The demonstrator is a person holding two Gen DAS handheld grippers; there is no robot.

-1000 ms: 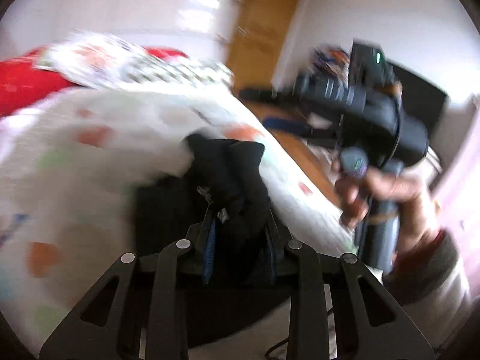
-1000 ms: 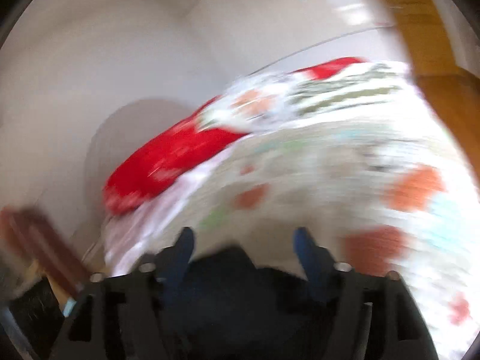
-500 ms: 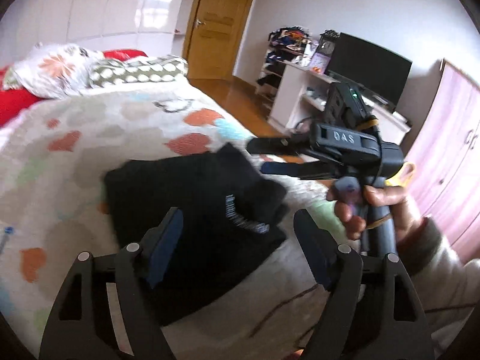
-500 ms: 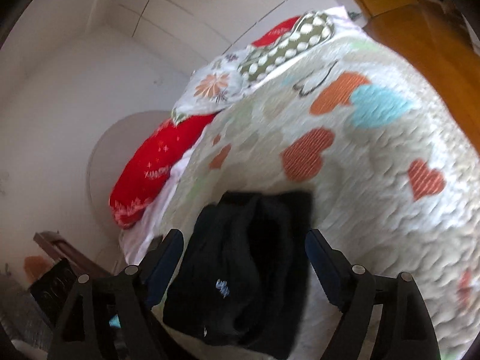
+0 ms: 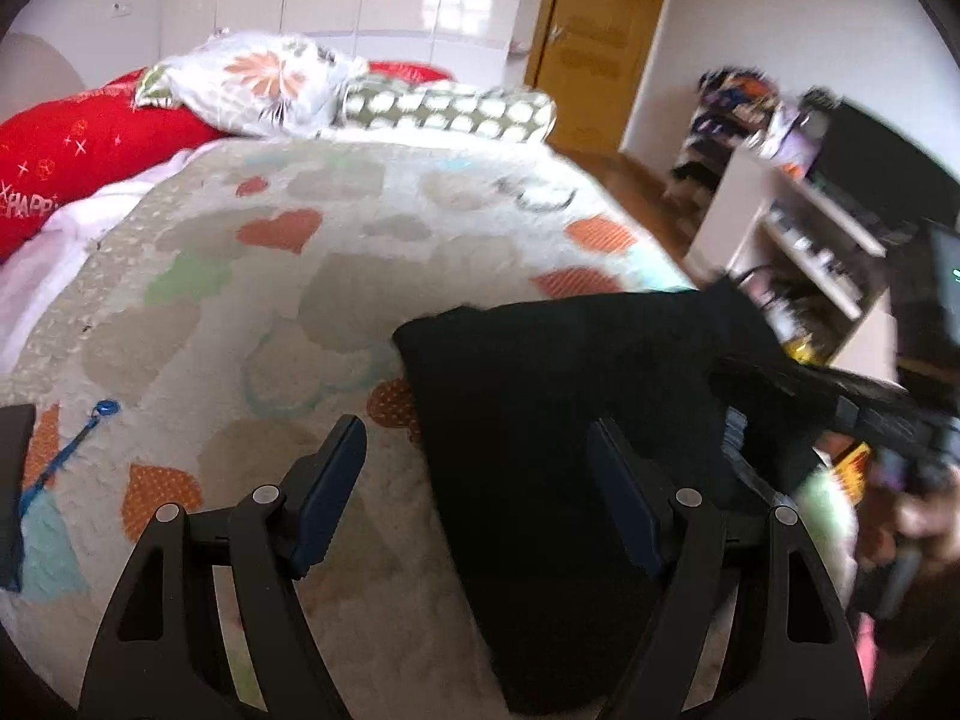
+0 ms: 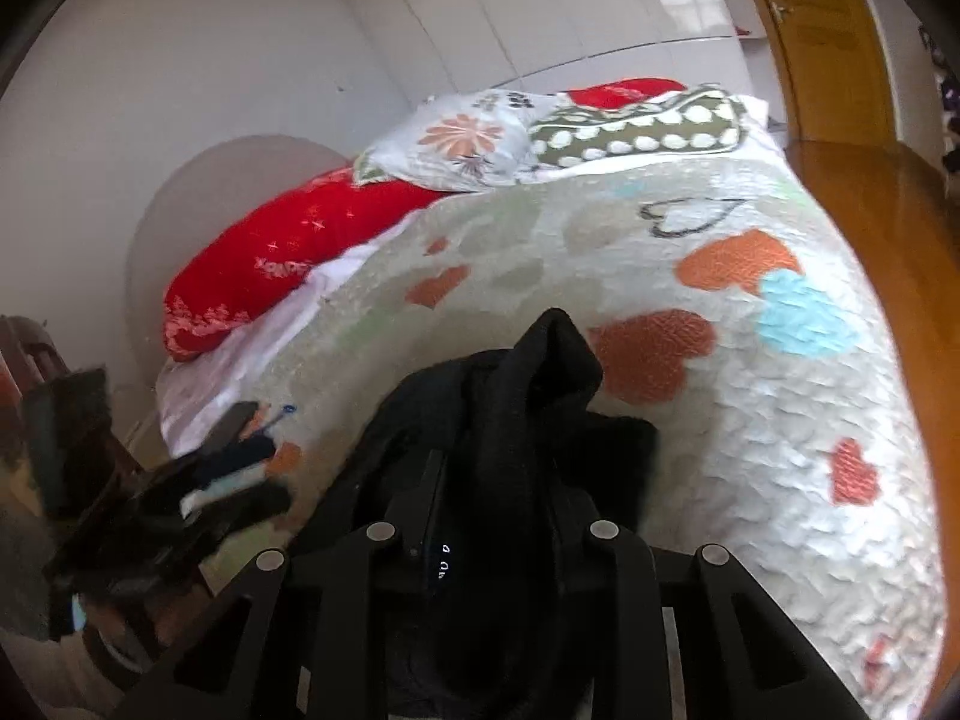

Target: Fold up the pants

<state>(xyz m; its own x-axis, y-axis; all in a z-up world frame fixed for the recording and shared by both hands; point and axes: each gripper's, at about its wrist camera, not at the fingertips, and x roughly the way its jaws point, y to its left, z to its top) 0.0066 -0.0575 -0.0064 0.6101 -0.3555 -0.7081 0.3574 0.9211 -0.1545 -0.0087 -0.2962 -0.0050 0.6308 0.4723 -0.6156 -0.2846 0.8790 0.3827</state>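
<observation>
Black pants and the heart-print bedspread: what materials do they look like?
Black pants: soft matte knit or fleece, likely cotton blend; they bunch thickly and show no sheen. Heart-print bedspread: quilted cotton-like fabric, matte, with a pebbled stitched surface. Exact fibres cannot be told.

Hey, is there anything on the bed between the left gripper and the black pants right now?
Nothing visible. The left gripper is open just above the quilt, its right finger already over the pants. The blue cord lies off to the left.
</observation>
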